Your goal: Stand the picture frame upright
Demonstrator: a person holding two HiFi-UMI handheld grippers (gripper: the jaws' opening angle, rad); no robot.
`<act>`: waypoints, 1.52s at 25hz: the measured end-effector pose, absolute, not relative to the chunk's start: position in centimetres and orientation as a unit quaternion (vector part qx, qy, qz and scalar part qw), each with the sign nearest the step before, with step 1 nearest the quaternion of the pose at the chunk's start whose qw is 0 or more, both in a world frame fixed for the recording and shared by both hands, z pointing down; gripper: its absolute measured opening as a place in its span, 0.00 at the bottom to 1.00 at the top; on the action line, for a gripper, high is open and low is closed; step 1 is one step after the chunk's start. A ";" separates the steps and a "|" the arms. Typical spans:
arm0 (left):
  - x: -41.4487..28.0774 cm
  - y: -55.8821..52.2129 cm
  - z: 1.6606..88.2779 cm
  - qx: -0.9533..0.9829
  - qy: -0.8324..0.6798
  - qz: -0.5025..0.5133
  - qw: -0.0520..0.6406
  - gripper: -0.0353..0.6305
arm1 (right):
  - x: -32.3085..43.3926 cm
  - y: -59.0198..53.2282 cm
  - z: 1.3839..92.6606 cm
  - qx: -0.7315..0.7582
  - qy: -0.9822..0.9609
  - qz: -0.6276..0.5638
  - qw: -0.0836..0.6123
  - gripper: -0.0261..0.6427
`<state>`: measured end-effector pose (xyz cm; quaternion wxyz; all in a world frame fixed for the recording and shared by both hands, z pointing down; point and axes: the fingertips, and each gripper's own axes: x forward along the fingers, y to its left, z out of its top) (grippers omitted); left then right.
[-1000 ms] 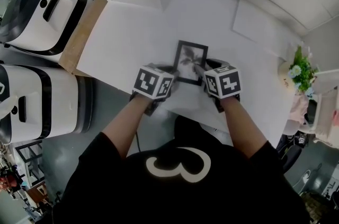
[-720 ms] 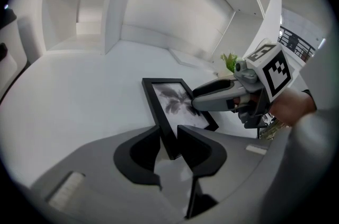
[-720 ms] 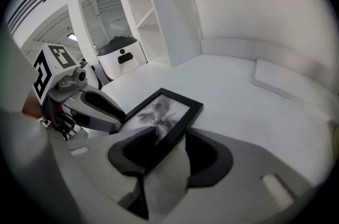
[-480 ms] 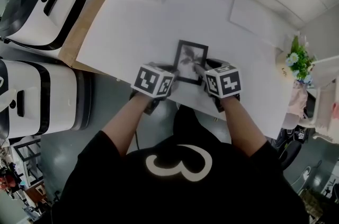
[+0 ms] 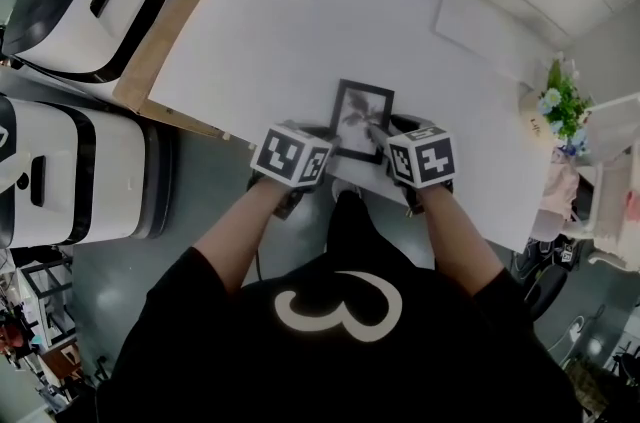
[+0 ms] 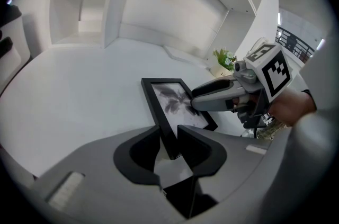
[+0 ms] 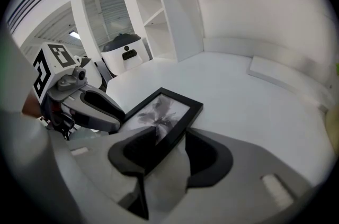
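The picture frame (image 5: 361, 118), not yet upright near the surface's (image 5: 260, 51) 6 o'clock edge, was clamped at 7 o'clock by the left gripper (image 6: 168, 134) jaws and at 5 o'clock by the right gripper (image 7: 172, 135) jaws; grasping was judged done, raising left.

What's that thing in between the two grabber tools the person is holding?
The picture frame lies between the left gripper and the right gripper, each shut on one side rail. The head view shows this best.
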<state>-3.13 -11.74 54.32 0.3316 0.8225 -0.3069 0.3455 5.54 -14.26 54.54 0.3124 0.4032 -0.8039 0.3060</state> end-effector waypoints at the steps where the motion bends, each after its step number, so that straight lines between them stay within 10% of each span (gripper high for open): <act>1: -3.2 -11.4 54.3 0.822 -0.307 0.345 0.332 0.21 | 5.5 -14.0 54.5 0.403 -0.804 0.305 0.313 0.30; 38: -5.3 -0.1 54.1 0.821 -0.288 0.298 0.392 0.21 | 3.7 -2.9 54.3 0.404 -0.805 0.315 0.299 0.29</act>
